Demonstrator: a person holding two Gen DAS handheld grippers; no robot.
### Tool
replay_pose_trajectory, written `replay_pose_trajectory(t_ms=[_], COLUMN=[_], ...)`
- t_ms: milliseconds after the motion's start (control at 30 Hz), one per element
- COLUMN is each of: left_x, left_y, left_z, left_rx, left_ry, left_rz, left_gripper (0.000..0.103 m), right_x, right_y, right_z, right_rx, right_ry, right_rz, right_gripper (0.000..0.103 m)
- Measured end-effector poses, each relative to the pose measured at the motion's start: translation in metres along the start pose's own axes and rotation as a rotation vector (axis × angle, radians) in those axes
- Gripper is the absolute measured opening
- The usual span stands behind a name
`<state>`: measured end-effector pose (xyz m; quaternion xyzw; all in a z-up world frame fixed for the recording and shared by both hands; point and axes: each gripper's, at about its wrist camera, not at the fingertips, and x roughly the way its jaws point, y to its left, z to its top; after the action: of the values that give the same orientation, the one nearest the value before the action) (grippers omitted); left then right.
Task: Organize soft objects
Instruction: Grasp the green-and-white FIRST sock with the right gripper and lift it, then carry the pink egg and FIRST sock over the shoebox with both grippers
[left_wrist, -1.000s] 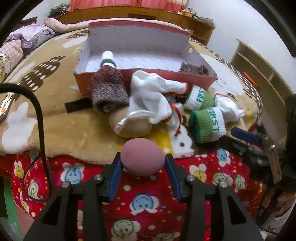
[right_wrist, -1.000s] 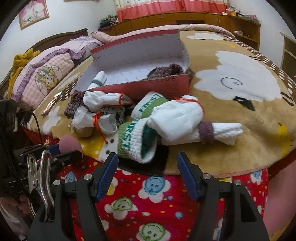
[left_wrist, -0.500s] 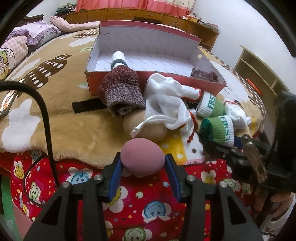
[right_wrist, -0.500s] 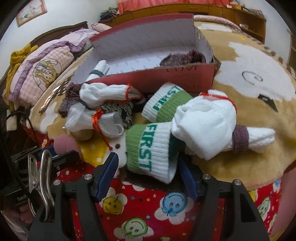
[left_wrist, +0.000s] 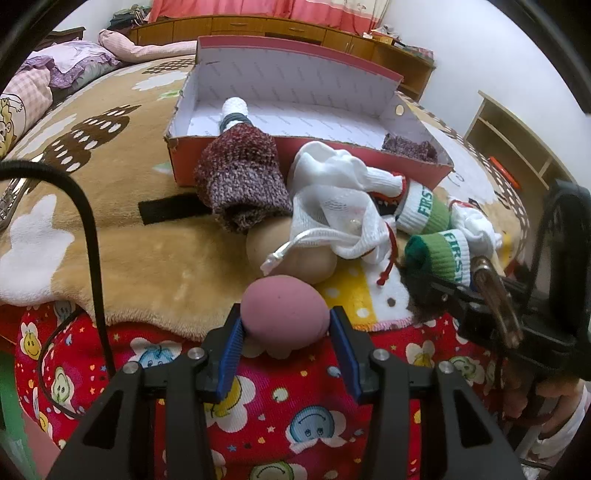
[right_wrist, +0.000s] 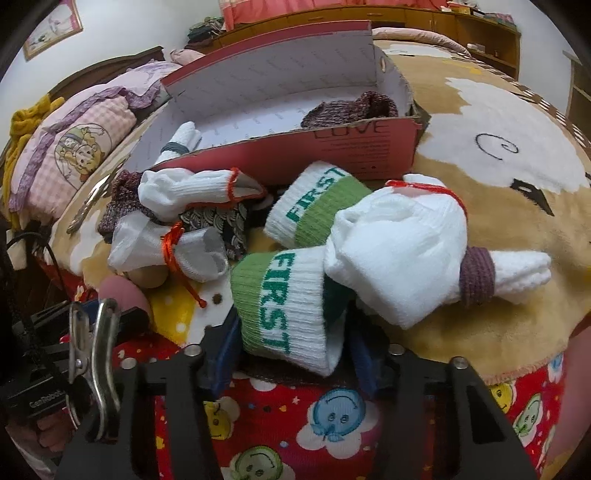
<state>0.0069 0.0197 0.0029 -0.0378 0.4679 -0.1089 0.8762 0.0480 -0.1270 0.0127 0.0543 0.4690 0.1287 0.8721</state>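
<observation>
The pink foam ball (left_wrist: 285, 312) sits squeezed between the blue pads of the left gripper (left_wrist: 286, 347), which is clamped on it at the near edge of the bed, over the red smiley-print sheet (left_wrist: 236, 413). The left gripper points level toward the pile of soft things, with a beige ball (left_wrist: 295, 258) lying just beyond the pink one, partly under a white mesh pouch (left_wrist: 332, 218).

The right gripper (right_wrist: 291, 350) reaches in low from the bed's edge, its fingers on either side of a green-and-white sock cuff (right_wrist: 284, 306). The cuff fills the gap between the blue pads, but whether they press on it cannot be told. The cuff reads "FIRST" in green letters. A second cuff (right_wrist: 314, 206) just behind it carries the same word. A rolled white sock (right_wrist: 399, 251) with a purple band (right_wrist: 476, 277) lies against the nearer cuff. To the left, more white socks (right_wrist: 184, 192) tied with red cord rest on a dark patterned cloth (right_wrist: 218, 225).

Behind the pile stands an open red cardboard box (right_wrist: 354, 151) with "LOVE" printed on its front wall; the smaller print beneath is too fine to read. Inside are a maroon knit piece (right_wrist: 351, 109) at the right end and a white banded sock (right_wrist: 181, 140) at the left. A maroon knit sock (left_wrist: 242, 184) drapes over the box's front wall in the left view. All rest on a tan plush blanket (left_wrist: 110, 240). The left tool's body reads "GenRobot" in the right view.
</observation>
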Motion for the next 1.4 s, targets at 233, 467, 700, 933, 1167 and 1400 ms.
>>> replay_pose_trajectory(t_ms=[233,467,700,933,1167,1400], left_x=[-0.004,-0.012,-0.021,-0.03,-0.037,-0.039], left_y=[-0.001,-0.005,-0.008,-0.011,-0.013,-0.015], left_z=[0.001,0.002,0.003,0.008,0.016,0.026], left_rx=[0.002,0.004,0.004,0.003,0.003,0.007], left_ry=[-0.007,-0.02,-0.032,-0.043,-0.055,-0.072], left_rz=[0.011,0.019,0.021,0.017,0.015,0.007], left_gripper=[0.048,0.048,0.048,0.048,0.048,0.048], right_x=[-0.007,-0.021,-0.041,-0.056,-0.064,-0.072], right_y=[-0.003,0.006,0.018,0.022,0.02,0.019], right_z=[-0.002,-0.007,-0.009,-0.011,-0.009,-0.005], right_rx=[0.008,-0.032,-0.095,-0.119,-0.123,-0.138], right_ry=[-0.018,-0.04,-0.093,-0.126,-0.15,-0.172], right_rz=[0.006,0.038,0.051,0.071,0.091,0.101], right_gripper=[0.038,0.037,0.037,0.037,0.037,0.037])
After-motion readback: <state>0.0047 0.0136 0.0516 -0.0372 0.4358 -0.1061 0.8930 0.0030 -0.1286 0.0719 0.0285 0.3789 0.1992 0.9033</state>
